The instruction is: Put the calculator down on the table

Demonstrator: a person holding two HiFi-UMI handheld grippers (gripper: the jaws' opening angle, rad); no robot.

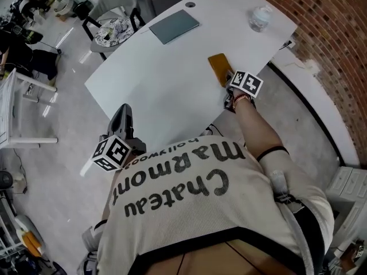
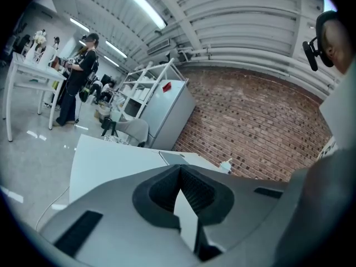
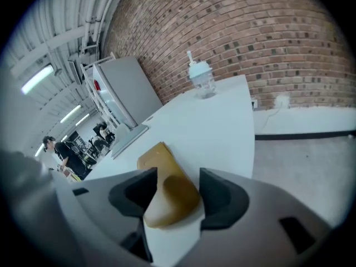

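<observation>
An orange-brown calculator (image 1: 218, 67) lies flat on the white table (image 1: 155, 96), near its right edge. My right gripper (image 1: 228, 86) is at the calculator's near end. In the right gripper view the calculator (image 3: 167, 191) lies between the two dark pads, and the right gripper (image 3: 178, 177) stands wide around it. White table shows beside its near left edge, and I see no pad pressing on it. My left gripper (image 1: 123, 118) hangs off the table's near edge, over the floor. In its own view the left gripper (image 2: 179, 171) has its tips together, with nothing between them.
A grey-green flat folder (image 1: 174, 26) lies at the table's far side. A clear bottle (image 1: 260, 18) stands near the far right corner. A chair (image 1: 114, 16) stands beyond the table. A brick wall (image 1: 338, 44) runs along the right. People stand far off in the room.
</observation>
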